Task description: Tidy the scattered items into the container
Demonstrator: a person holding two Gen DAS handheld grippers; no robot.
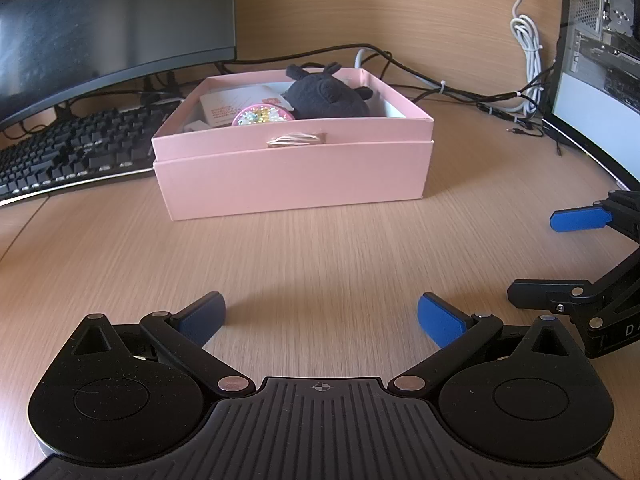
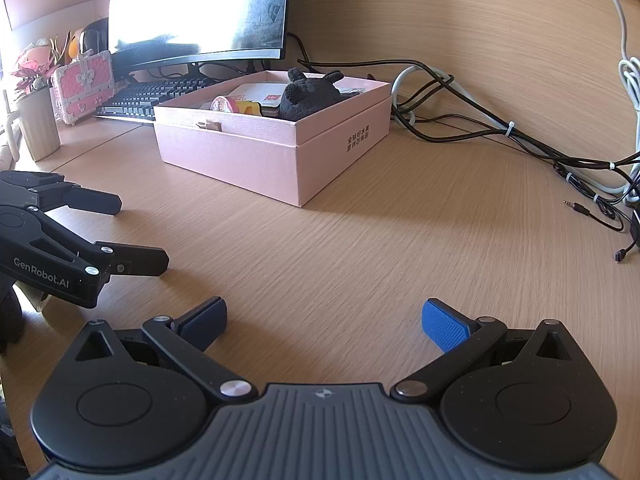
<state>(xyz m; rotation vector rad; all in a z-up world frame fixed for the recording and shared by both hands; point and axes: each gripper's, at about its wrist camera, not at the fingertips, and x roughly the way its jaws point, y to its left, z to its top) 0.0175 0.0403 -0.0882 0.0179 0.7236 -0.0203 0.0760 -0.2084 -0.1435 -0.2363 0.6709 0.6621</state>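
An open pink cardboard box (image 1: 292, 176) on the light wood-grain surface (image 1: 320, 248) holds a black plush toy (image 1: 326, 96) and a round pink beaded case (image 1: 262, 117). Near the box, the left hand-held gripper (image 1: 320, 320) and right hand-held gripper (image 2: 325, 322) gape wide, empty.

The side of the left gripper (image 2: 142, 232), seen from the right wrist view, carries the white brand "GenRobot.AI". In the left wrist view the body of the right gripper (image 1: 544, 258) shows the white letters "DA", cut off at the picture's edge. The short side wall of the pink box (image 2: 352, 148) bears 2 lines of small dark Chinese characters, too small to read surely. A white card (image 1: 236, 106) inside the box has orange print, illegible.
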